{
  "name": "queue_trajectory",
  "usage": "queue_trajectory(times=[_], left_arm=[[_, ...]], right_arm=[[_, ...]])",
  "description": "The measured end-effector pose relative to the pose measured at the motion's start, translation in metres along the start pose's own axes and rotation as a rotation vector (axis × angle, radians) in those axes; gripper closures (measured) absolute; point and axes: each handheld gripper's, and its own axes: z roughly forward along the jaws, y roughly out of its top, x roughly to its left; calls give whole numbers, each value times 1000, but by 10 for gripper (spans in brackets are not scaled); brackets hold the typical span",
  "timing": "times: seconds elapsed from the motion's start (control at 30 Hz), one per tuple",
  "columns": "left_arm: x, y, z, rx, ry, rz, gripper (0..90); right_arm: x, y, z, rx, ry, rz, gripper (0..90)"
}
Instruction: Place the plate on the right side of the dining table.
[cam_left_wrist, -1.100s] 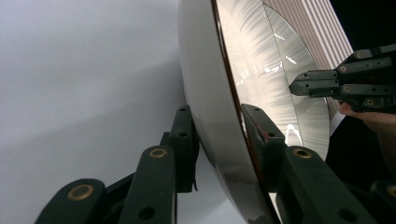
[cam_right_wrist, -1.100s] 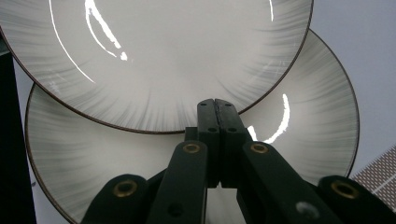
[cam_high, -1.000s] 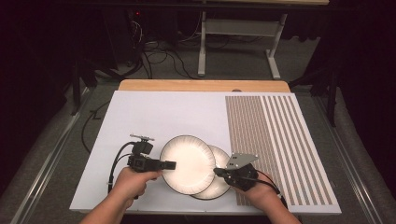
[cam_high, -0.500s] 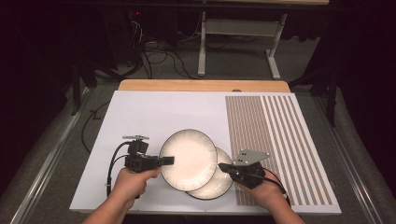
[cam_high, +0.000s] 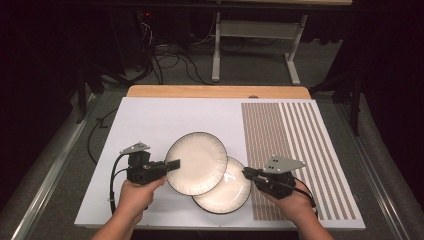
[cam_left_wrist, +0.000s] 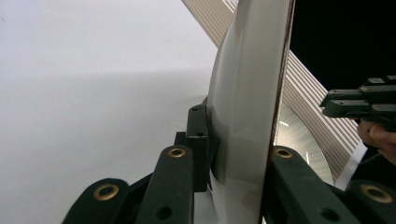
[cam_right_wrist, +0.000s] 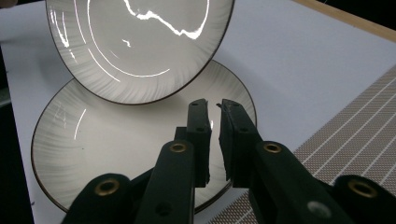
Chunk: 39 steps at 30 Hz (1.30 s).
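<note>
Two cream plates with dark rims overlap at the front of the white mat (cam_high: 150, 125). The upper plate (cam_high: 196, 162) is tilted, with my left gripper (cam_high: 174, 164) shut on its left rim. The left gripper view has that plate (cam_left_wrist: 243, 93) edge-on between the jaws. The lower plate (cam_high: 227, 195) lies flat. Just off its right rim hovers my right gripper (cam_high: 248, 173). Its jaws have just been opening and stand a slit apart (cam_right_wrist: 215, 109) with nothing between them, over the lower plate's (cam_right_wrist: 116, 149) rim. The upper plate (cam_right_wrist: 140, 46) hangs beyond.
A brown striped panel (cam_high: 290, 145) covers the right side of the mat. The wooden table edge (cam_high: 215, 91) runs along the back. Cables and desk legs (cam_high: 215, 45) stand on the floor behind. The right gripper (cam_left_wrist: 359, 102) appears at the right of the left gripper view.
The upper plate has shifted slightly back and left in the left gripper. The right gripper has drawn back to the right and risen off the lower plate's rim.
</note>
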Motion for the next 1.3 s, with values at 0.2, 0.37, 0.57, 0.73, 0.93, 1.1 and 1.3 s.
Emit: queue_trajectory(times=[0.2,0.37,0.57,0.73,0.93,1.1,1.3], left_arm=[[0,-3,-5,-75,23,58,791],[-4,-8,-5,-137,36,131,790],[-9,-11,-6,-168,41,205,789],[-12,-14,-8,-183,45,273,787],[-9,-17,-11,-182,52,301,782],[-7,-18,-13,-179,51,317,781],[-8,-18,-14,-177,52,322,780]], right_arm=[[-9,0,-16,-40,-34,27,775],[-20,-4,-32,-84,-83,56,631],[-28,-10,-46,-123,-126,86,484],[-34,-17,-59,-159,-166,94,334],[-36,-22,-63,-185,-229,108,153],[-36,-24,-62,-192,-258,128,7],[-37,-26,-62,-198,-275,127,6]])
